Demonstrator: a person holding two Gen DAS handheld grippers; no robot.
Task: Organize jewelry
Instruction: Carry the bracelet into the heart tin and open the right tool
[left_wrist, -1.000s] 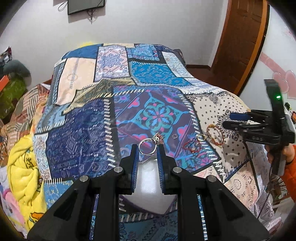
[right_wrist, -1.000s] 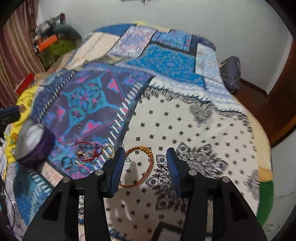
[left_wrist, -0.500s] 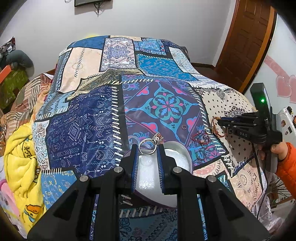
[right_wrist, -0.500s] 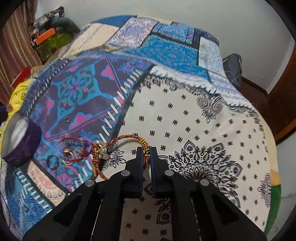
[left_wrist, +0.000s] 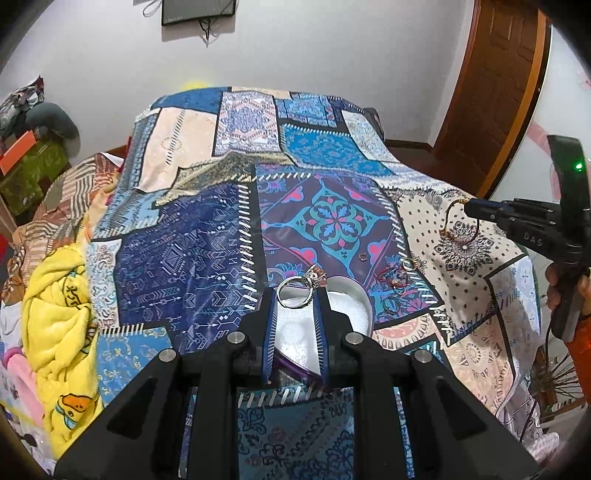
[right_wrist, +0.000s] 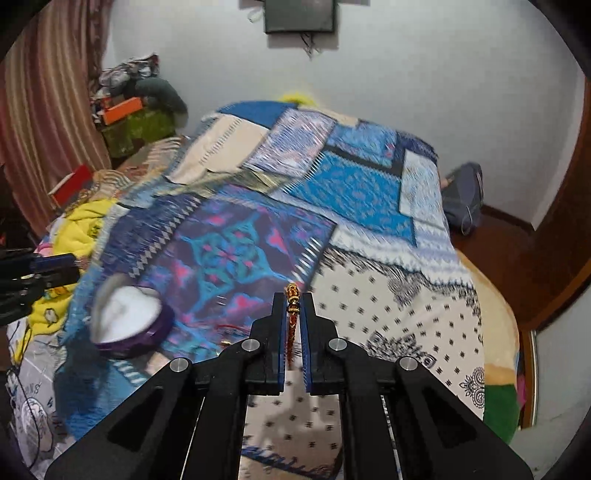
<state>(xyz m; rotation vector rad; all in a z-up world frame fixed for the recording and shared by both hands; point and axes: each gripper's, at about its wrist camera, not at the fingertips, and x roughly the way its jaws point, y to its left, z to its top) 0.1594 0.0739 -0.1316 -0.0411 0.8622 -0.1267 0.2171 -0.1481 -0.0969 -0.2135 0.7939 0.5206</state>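
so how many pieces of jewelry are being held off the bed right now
2: a silver ring in the left claw above the box, and a red-gold bangle in the right claw. More lie on the bedspread.

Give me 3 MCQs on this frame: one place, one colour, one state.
1. The silver ring is:
A. on the quilt
B. between the left gripper's fingers
C. in the box

2. The heart-shaped box's outer wall is:
A. purple
B. green
C. white

3. The right gripper is:
A. wide open
B. shut on nothing
C. shut on the red-gold bangle

Key: B, the ring sits pinched between the blue pads; A, a purple wall shows around the white lining; C, the pads clamp the bangle.
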